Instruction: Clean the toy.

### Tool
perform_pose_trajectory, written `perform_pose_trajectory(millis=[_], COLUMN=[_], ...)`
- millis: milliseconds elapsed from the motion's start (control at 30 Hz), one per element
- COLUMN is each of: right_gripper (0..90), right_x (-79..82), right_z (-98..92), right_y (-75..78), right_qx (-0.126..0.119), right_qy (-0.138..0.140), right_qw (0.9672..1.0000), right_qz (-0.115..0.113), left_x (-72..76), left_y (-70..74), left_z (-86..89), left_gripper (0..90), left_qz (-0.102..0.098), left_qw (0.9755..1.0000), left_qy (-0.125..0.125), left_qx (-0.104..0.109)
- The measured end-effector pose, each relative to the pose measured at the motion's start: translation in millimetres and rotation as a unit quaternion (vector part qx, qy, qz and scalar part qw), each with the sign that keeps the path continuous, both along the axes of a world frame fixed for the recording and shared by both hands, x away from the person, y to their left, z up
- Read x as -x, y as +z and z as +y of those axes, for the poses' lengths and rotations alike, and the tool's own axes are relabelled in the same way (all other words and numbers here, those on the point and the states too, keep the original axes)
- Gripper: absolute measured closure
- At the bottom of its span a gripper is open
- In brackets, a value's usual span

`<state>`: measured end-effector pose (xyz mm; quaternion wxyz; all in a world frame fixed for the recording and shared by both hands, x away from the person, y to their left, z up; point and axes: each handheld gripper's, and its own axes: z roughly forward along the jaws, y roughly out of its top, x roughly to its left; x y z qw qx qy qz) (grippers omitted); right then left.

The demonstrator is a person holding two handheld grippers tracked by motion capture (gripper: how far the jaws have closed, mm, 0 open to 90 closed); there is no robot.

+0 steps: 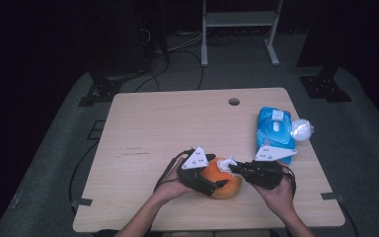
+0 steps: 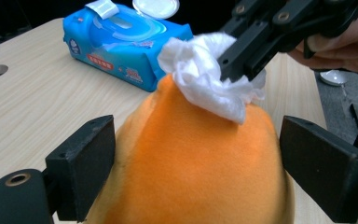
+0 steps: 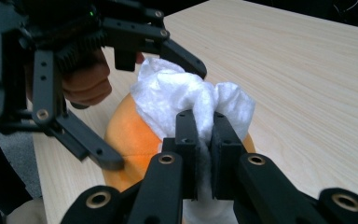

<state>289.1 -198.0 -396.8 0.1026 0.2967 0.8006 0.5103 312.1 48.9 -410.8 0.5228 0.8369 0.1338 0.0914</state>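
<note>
The right gripper (image 3: 204,140) clamps a crumpled white wipe (image 3: 186,100) between its black jaws and presses it onto a rounded orange plush object (image 2: 200,158), soft and felt-like. That object sits near the front edge of the pale wood-grain table (image 1: 177,118). The left gripper (image 2: 196,175) straddles the object with jaws spread wide, its flat pads clear of both sides.

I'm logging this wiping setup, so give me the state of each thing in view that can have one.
Left gripper: open, jaws either side of the orange toy, not pressing.
Right gripper: shut on the wipe.
Wipe: crumpled, pressed on the toy's top.
Orange toy: resting on the table.
Wipe pack: flat on the table, lid open.
</note>
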Motion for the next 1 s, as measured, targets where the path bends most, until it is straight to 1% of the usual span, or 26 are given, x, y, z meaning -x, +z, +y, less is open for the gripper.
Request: perform_pose_trajectory(millis=[100, 167, 200, 267, 367, 400, 433, 467, 533, 633, 667, 700, 733, 767, 800, 833, 867, 900, 933, 967, 1000], right_gripper=[83.0, 83.0, 83.0, 83.0, 83.0, 83.0, 83.0, 83.0, 82.9, 83.0, 83.0, 83.0, 83.0, 83.0, 83.0, 82.9, 82.9, 83.0, 83.0, 83.0, 83.0], right_x=[-0.7, -1.8, -1.9, -2.0, -2.6, -3.4, -3.4, -3.5, -4.2, -2.2, -0.3, 3.4, 3.4, 4.9, 7.2, 7.8, 7.8, 7.9, 6.2, 6.2, 4.9], right_z=[-1.2, -3.0, -4.4, -4.9, -5.8, -7.2, -7.2, -7.6, -9.3, -13.6, -13.8, -12.2, -12.2, -10.9, -7.1, -5.0, -5.0, -3.5, -4.4, -4.4, -6.6], right_y=[-1.3, -2.6, -3.0, -3.5, -4.4, -5.0, -5.0, -4.9, -3.6, 2.7, 4.9, 9.0, 9.0, 11.0, 14.5, 15.2, 15.2, 14.8, 12.1, 12.1, 9.8], right_qx=[0.000, -0.001, -0.001, -0.001, -0.001, -0.002, -0.002, -0.001, 0.003, 0.001, -0.001, -0.003, -0.003, -0.005, -0.002, 0.005, 0.005, 0.013, 0.014, 0.014, 0.019], right_qy=[-0.001, -0.001, 0.002, 0.006, 0.008, 0.009, 0.009, 0.007, 0.003, -0.012, -0.013, -0.009, -0.009, -0.005, -0.001, 0.001, 0.001, 0.002, 0.007, 0.007, 0.016], right_qw=[1.0000, 1.0000, 0.9999, 0.9999, 0.9997, 0.9997, 0.9997, 0.9997, 0.9997, 0.9999, 0.9999, 1.0000, 1.0000, 0.9999, 0.9998, 0.9997, 0.9997, 0.9995, 0.9998, 0.9998, 0.9997], right_qz=[0.003, 0.008, 0.013, 0.016, 0.021, 0.025, 0.025, 0.025, 0.022, 0.010, 0.008, -0.003, -0.003, -0.007, -0.020, -0.025, -0.025, -0.027, -0.013, -0.013, -0.004], left_x=[-1.4, -3.4, -4.2, -7.0, -8.4, -8.5, -7.7, -6.5, -3.3, 0.1, 1.6, 4.0, 4.0, 5.4, 8.1, 8.5, 8.5, 8.3, 7.0, 5.5, 2.0], left_y=[0.2, -0.8, -2.2, -6.4, -8.0, -8.0, -8.0, -8.0, -9.1, -8.0, -8.0, -8.4, -8.4, -7.9, -6.6, -6.2, -6.2, -5.9, -5.2, -4.3, -3.7], left_z=[2.9, 5.9, 6.5, 8.2, 9.5, 9.8, 9.5, 8.3, 3.3, -2.6, -4.6, -7.5, -7.5, -9.0, -12.2, -12.7, -12.7, -12.4, -10.7, -8.7, -4.2], left_gripper=[11.3, 10.5, 10.1, 10.0, 9.5, 13.1, 13.1, 16.0, 22.3, 25.3, 25.4, 25.6, 25.5, 25.5, 25.4, 24.7, 23.5, 23.5, 19.2, 19.2, 14.4], left_qz=[0.001, 0.003, 0.007, 0.015, 0.019, 0.022, 0.024, 0.021, 0.012, 0.005, 0.000, -0.002, -0.002, -0.006, -0.011, -0.013, -0.013, -0.012, -0.011, -0.006, 0.002], left_qw=[1.0000, 1.0000, 0.9999, 0.9997, 0.9995, 0.9994, 0.9993, 0.9995, 0.9998, 0.9999, 0.9999, 0.9999, 0.9999, 0.9999, 0.9999, 0.9999, 0.9999, 0.9999, 0.9999, 0.9999, 0.9997], left_qy=[-0.001, -0.004, -0.005, -0.014, -0.017, -0.019, -0.021, -0.018, -0.006, 0.000, 0.002, 0.004, 0.004, 0.004, 0.005, 0.005, 0.005, 0.002, -0.002, -0.005, -0.008], left_qx=[0.006, 0.006, 0.011, 0.016, 0.018, 0.018, 0.018, 0.016, 0.015, 0.015, 0.013, 0.016, 0.016, 0.012, 0.008, 0.006, 0.006, 0.007, 0.008, 0.012, 0.024])
